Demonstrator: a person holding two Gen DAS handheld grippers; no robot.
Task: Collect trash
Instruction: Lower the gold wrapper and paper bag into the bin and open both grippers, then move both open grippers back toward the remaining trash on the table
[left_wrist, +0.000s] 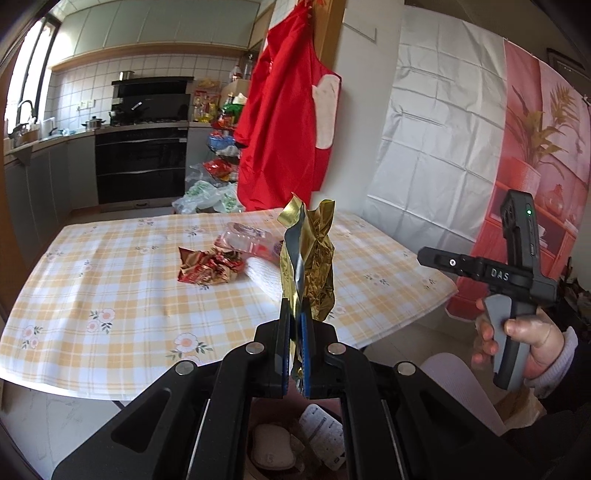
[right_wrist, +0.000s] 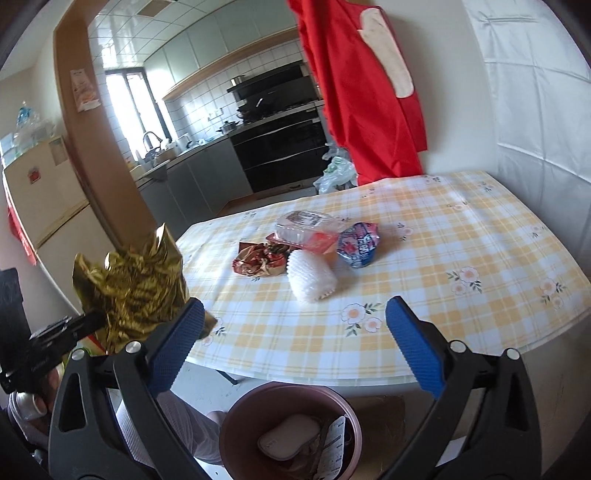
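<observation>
My left gripper (left_wrist: 295, 310) is shut on a crumpled gold foil wrapper (left_wrist: 308, 258), which sticks up from its blue pads off the table's near edge. The right wrist view has the same wrapper (right_wrist: 136, 291) at the left. My right gripper (right_wrist: 295, 321) stands open with nothing between its fingers, above a brown bin (right_wrist: 236, 417) that holds a white pad and a printed packet. On the checked tablecloth (right_wrist: 443, 258) lie a red crumpled wrapper (right_wrist: 258, 260), a clear plastic tray (right_wrist: 306, 225), a white foam net (right_wrist: 310, 277) and a blue-and-white packet (right_wrist: 360, 243).
A red apron (right_wrist: 362, 92) hangs on the wall behind the table. Plastic bags (right_wrist: 332, 173) lie on the kitchen floor by the oven. A cream fridge (right_wrist: 48, 206) stands at the left. A hand (left_wrist: 517, 343) holds the right gripper's handle at the table's right corner.
</observation>
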